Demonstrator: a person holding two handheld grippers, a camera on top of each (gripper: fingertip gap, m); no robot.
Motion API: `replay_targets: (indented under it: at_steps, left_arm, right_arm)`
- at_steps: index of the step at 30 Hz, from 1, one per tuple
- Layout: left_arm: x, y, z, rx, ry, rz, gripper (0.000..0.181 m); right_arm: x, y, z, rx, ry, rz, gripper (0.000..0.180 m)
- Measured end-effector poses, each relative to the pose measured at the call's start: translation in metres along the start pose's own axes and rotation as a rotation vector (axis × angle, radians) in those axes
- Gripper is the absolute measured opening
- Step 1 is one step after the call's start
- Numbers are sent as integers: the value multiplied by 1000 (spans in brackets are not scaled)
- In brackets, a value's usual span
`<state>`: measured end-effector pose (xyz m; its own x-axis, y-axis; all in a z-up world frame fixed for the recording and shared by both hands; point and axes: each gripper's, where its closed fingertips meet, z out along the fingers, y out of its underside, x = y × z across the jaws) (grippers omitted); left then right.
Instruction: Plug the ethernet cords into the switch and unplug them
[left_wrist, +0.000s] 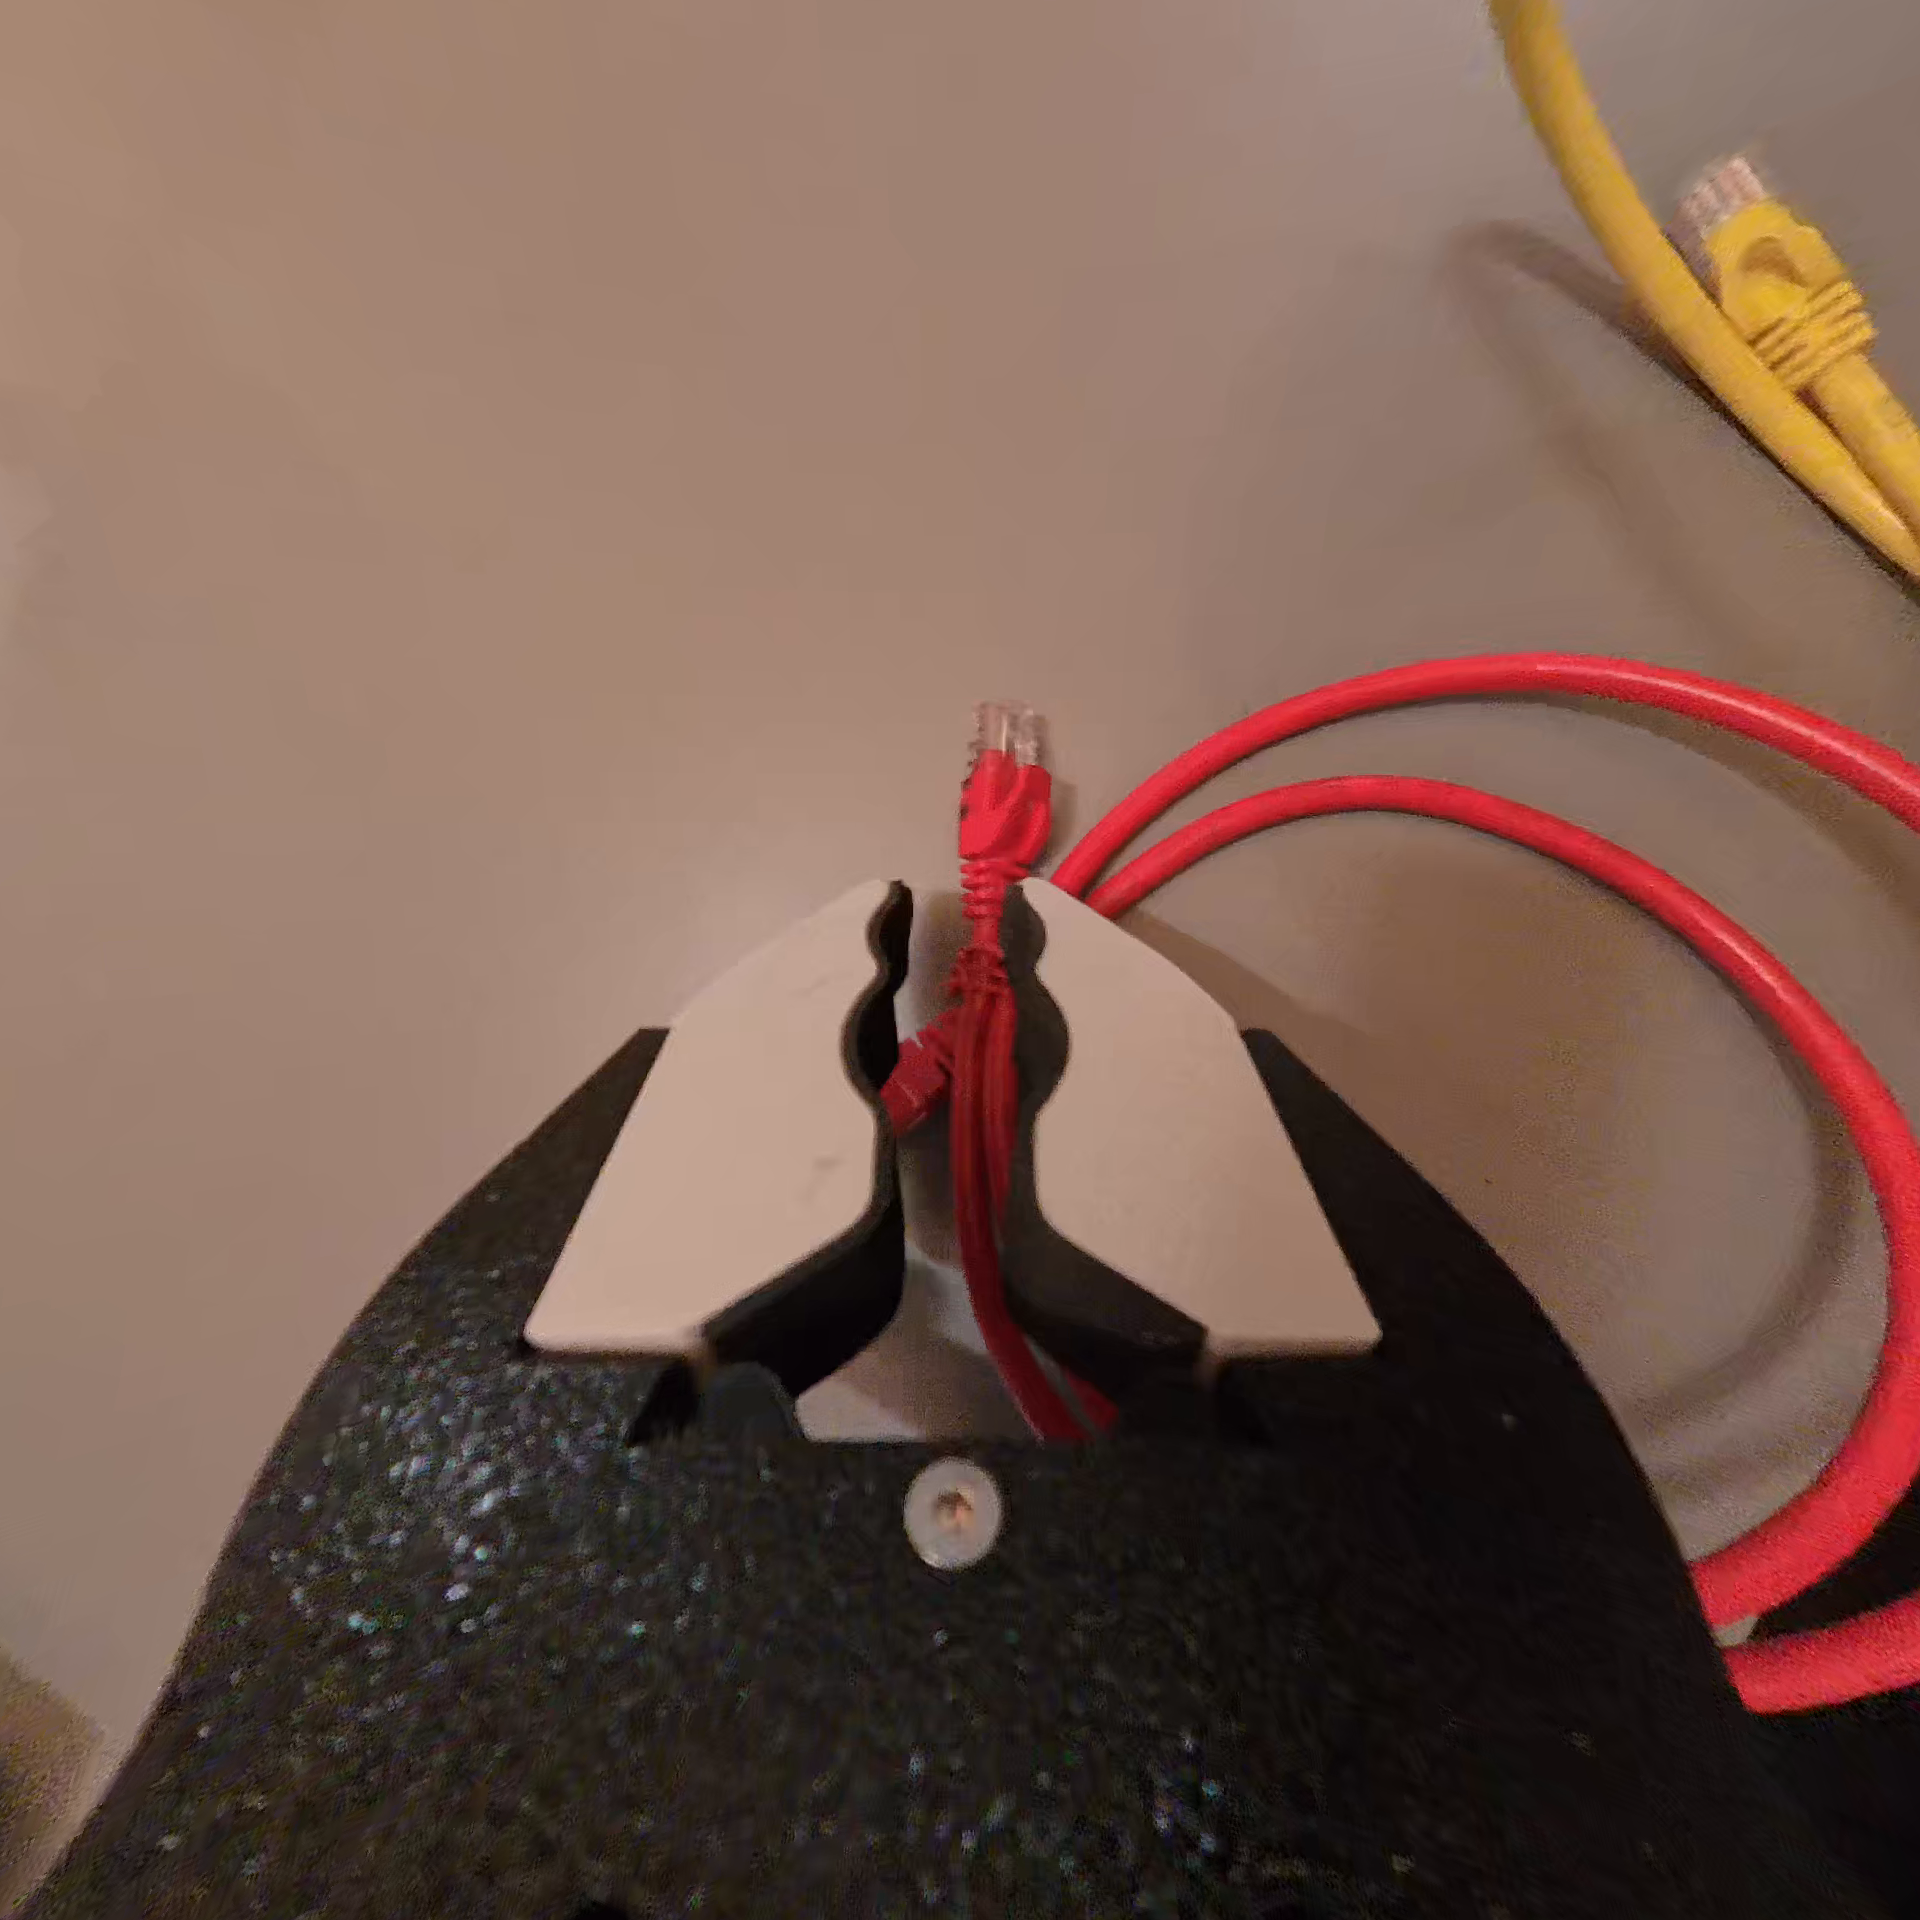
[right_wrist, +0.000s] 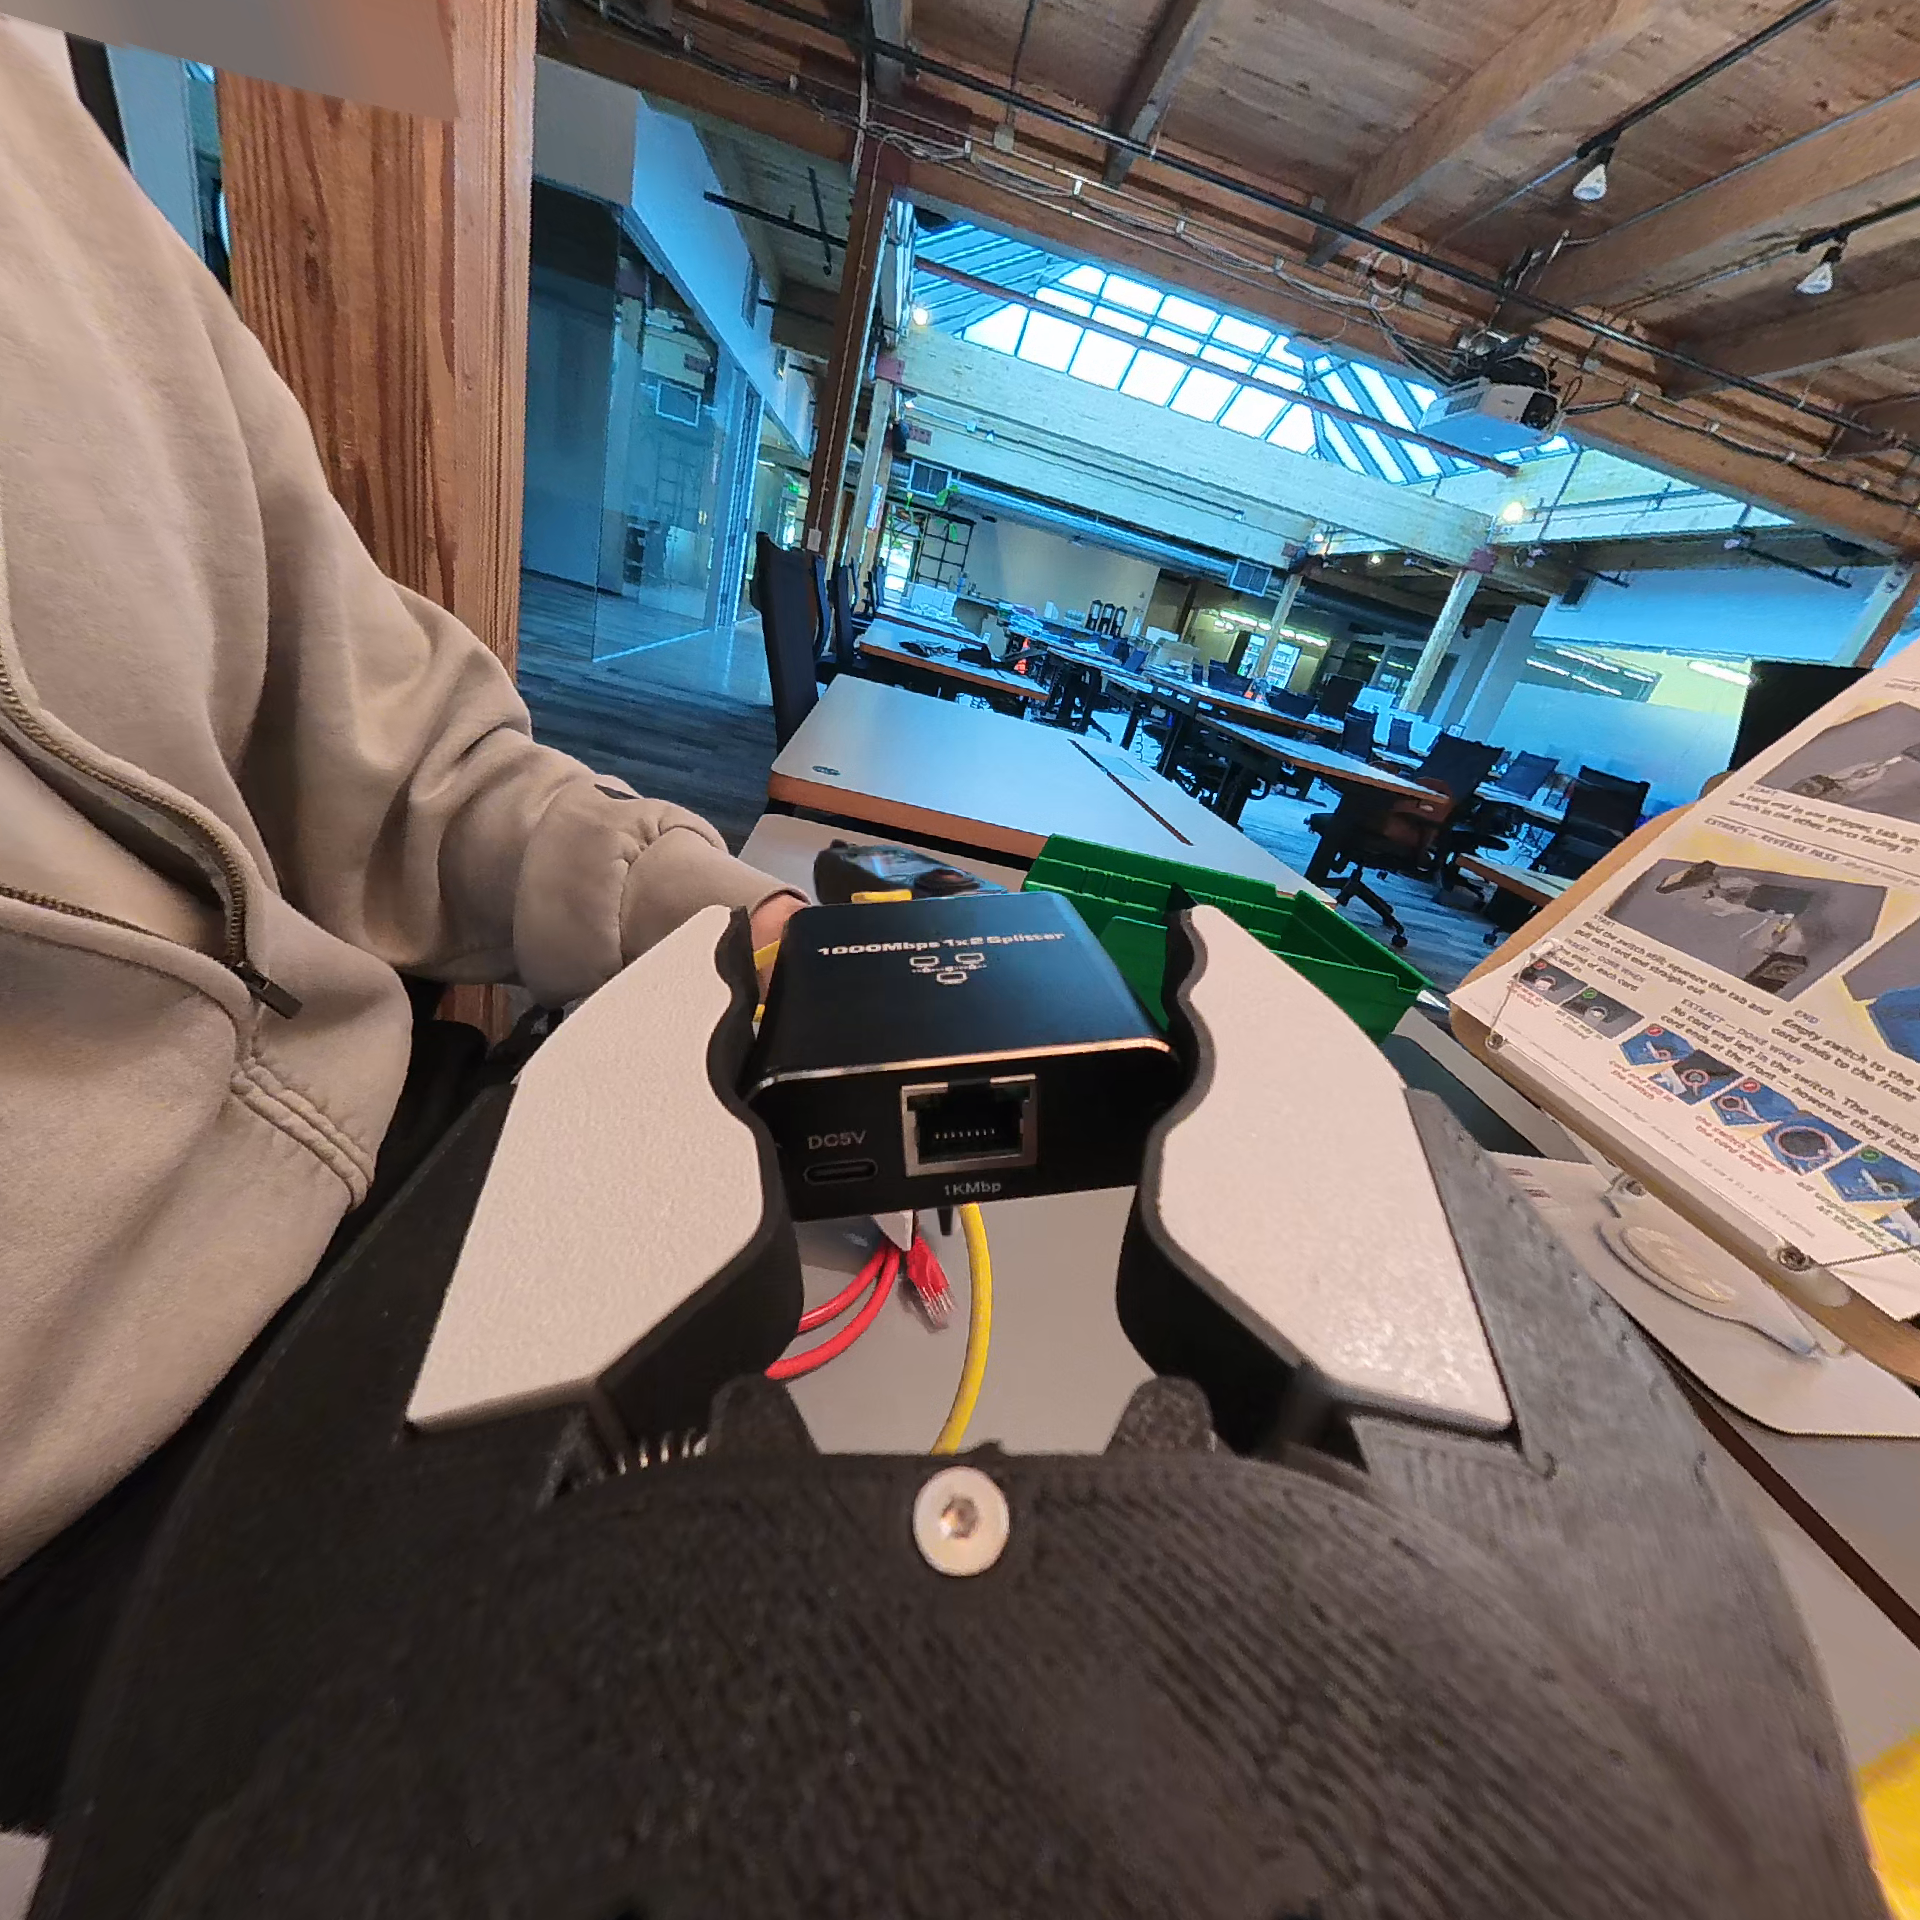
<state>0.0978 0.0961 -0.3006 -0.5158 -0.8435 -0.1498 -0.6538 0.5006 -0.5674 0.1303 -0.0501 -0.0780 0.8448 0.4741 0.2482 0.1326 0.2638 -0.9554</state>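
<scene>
Open tabletop (left_wrist: 520, 520) ahead and left of the left gripper (left_wrist: 961, 904), clear to pass. To its right, red cord loops (left_wrist: 1558, 831) crowding the near path; farther right, a yellow cord (left_wrist: 1621, 260) and plug across the far corner. Around the right gripper (right_wrist: 961, 1039), hemmed in: sleeve (right_wrist: 416, 790) at left, green bin (right_wrist: 1278, 935) beyond, tilted instruction sheet (right_wrist: 1714, 987) at right.

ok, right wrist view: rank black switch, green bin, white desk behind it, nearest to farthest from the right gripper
1. black switch: clamped between the right gripper fingers, port facing the camera.
2. green bin: just behind the switch, to its right.
3. white desk: beyond the bin, further into the room.
</scene>
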Motion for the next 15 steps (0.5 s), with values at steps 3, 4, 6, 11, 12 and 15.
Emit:
replay_targets:
  at_steps: [3, 4, 6, 11, 12, 15]
  left_arm:
    - [2, 0, -8, 16, 47, -3, 19]
    - [4, -1, -13, 30, 60, 12, 24]
    - [11, 0, -23, 44, 95, 71, 40]
    - [15, 21, -24, -69, 43, 221, 41]
    - [12, 25, -20, -95, 9, 233, 40]
    - [12, 24, -12, -96, -7, 226, 29]
  right_arm:
    - [1, 0, -2, 4, 6, 2, 76]
    - [2, 0, -3, 3, 7, 1, 76]
    - [2, 0, -4, 5, 12, -3, 76]
    - [5, 1, -5, 18, 17, 6, 77]
    - [5, 2, -4, 19, 16, 6, 77]
    - [4, 4, -1, 14, 8, 6, 76]
